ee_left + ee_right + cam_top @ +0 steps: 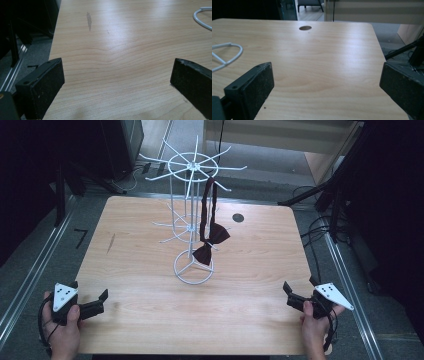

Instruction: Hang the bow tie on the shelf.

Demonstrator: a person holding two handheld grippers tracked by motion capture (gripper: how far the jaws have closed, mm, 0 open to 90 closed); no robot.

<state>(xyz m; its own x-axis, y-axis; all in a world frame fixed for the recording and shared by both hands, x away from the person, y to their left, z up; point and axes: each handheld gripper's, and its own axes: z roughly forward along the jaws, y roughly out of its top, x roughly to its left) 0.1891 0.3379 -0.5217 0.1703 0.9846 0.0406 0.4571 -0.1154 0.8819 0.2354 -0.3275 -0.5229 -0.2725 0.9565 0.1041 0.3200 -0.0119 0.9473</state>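
A white wire rack [192, 215] with spoke arms stands upright near the middle of the wooden table [150, 320]. A dark red bow tie [210, 239] hangs by its strap from one upper arm, down beside the pole. My left gripper [98, 301] rests at the table's front left corner, open, nothing between its jaws [117, 82]. At the front right edge my right gripper [291, 295] is open too, jaws wide apart over bare wood [327, 85]. Part of the rack's ring base [201, 17] [227, 53] shows in both gripper views.
A round cable hole [238, 217] [305, 28] sits in the table's far right part. A dark streak [89, 21] marks the wood at the left. Dark stands and cables [320, 225] lie on the floor on either side of the table.
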